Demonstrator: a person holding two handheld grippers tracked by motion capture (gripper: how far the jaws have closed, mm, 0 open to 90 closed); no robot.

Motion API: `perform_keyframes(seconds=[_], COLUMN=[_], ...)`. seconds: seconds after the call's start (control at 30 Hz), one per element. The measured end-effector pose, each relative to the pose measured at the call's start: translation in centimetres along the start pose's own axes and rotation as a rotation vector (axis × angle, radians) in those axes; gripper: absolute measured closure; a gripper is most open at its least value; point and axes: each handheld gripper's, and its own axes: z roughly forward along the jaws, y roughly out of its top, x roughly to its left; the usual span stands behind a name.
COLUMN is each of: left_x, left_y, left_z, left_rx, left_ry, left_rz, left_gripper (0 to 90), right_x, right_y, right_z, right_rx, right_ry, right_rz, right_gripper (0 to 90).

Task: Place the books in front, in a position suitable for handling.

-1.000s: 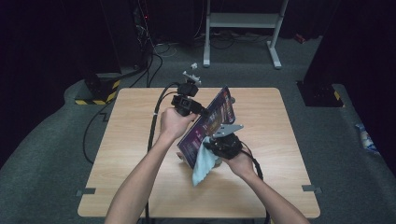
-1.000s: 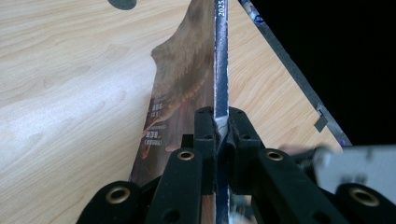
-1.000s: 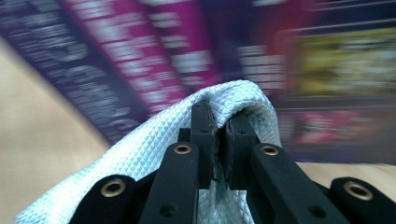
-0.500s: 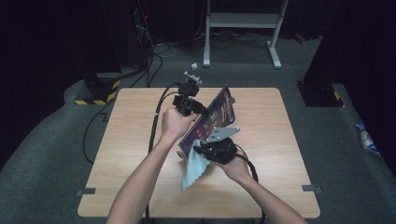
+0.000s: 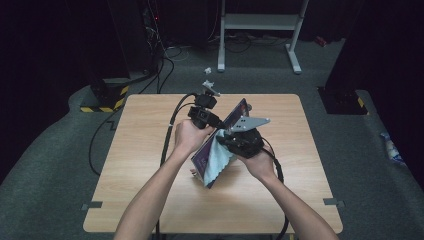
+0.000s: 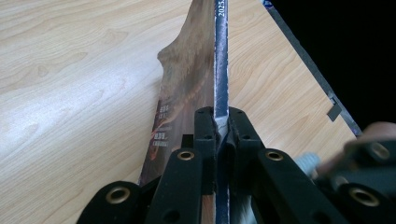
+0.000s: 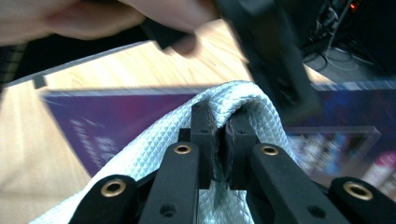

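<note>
A thin purple magazine point(image 5: 220, 142) stands tilted on its edge over the middle of the wooden table point(image 5: 145, 150). My left gripper point(image 5: 212, 121) is shut on its upper edge; in the left gripper view the spine of the magazine point(image 6: 220, 56) runs away from the closed jaws of that gripper point(image 6: 220, 126). My right gripper point(image 5: 235, 137) is shut on a pale blue waffle-weave cloth point(image 5: 217, 157), which lies against the magazine's cover. In the right gripper view the cloth point(image 7: 154, 149) drapes over the right gripper point(image 7: 219, 123), with the purple cover point(image 7: 102, 121) behind.
Black cables point(image 5: 170, 145) trail from both grippers across the table and off its edges. A white metal stand point(image 5: 257, 22) and more cables lie on the grey floor beyond the far edge. A black-and-yellow striped base point(image 5: 102, 102) sits at the far left.
The right gripper with the cloth has moved up along the magazine's cover, from its lower end toward the upper part. The left gripper still holds the magazine in the same place.
</note>
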Motion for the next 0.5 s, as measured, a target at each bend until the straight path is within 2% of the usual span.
perform_keyframes(seconds=[0.1,0.33,0.5], left_x=[0.1,0.6,1.0], left_y=[0.0,-0.1,-0.3], left_z=[0.1,-0.1,-1.0], left_rx=[0.001,-0.007,-0.03], left_ry=[0.002,0.011,0.002], left_rz=[-0.008,-0.025,-0.044], left_gripper=[83.8,83.7,83.7], right_x=[1.3,4.4,5.5], right_y=[0.2,-0.5,-1.7], right_z=[0.2,1.5,2.4], right_rx=[0.001,-0.005,0.017], right_ry=[0.024,0.126,0.132], right_rz=[-0.031,-0.075,-0.104], right_gripper=[84.3,84.3,84.2])
